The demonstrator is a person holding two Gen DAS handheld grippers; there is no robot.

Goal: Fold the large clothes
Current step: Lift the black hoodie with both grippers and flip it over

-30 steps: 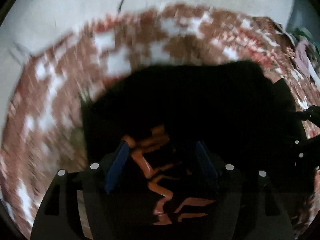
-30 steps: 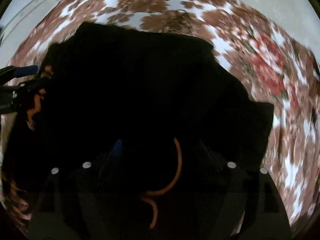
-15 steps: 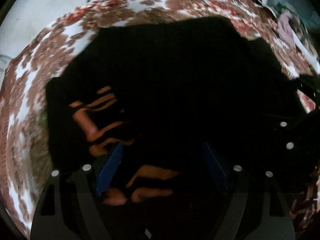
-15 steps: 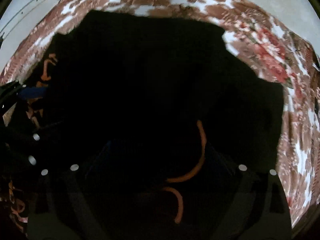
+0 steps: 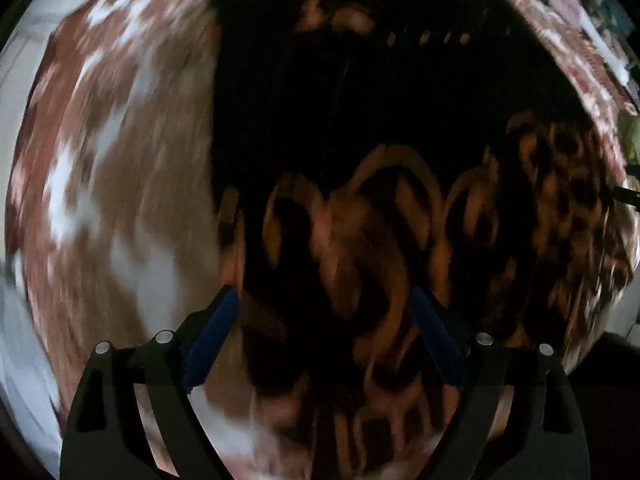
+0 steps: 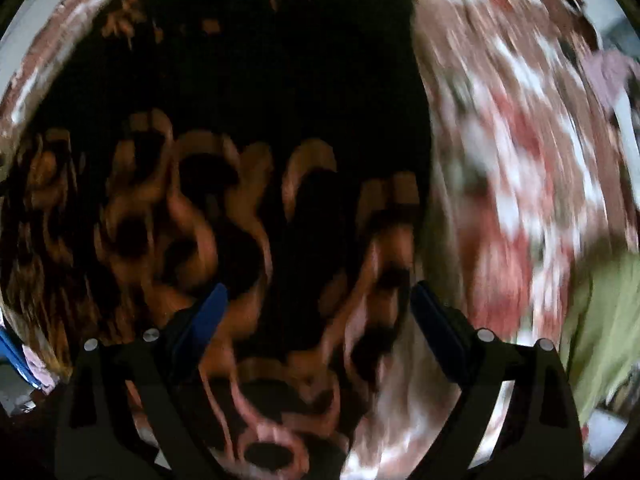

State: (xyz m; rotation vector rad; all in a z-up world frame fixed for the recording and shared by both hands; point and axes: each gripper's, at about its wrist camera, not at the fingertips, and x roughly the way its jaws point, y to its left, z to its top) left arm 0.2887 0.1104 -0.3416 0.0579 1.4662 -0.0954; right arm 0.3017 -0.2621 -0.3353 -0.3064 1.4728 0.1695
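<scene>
Broadly, both views look straight down on a floral cloth (image 5: 100, 208), brown, red and white, covering the surface under the work; whether that surface is a bed or the floor cannot be told. Both frames are smeared by motion blur.

On the cloth lies the garment (image 5: 360, 100), black with a large orange print (image 5: 384, 240). In the left view its straight left edge runs down the frame and the print fills the lower middle. In the right view the garment (image 6: 240, 60) takes the left and centre, and its right edge ends against the floral cloth (image 6: 520, 140). It looks flat, lying as a broad block, not bunched.

A green item (image 6: 600, 320) sits at the right view's lower right, and a pinkish one (image 6: 612, 68) near the upper right; both are off the garment.

Left hand-held gripper (image 5: 324, 332): jaws wide and opening, nothing pinched; the printed fabric lies beneath, between the blue pads (image 5: 212, 332), untouched as far as the blur allows.

Right hand-held gripper (image 6: 316, 324): jaws spread fully, empty, print below it.

Judgement: a release step. One fold seems laid down, and both hands are free between grasps.

Next move calls for choosing the edge for the following fold, lowering each gripper onto a corner, and closing on all layers there so the fold carries over evenly.
</scene>
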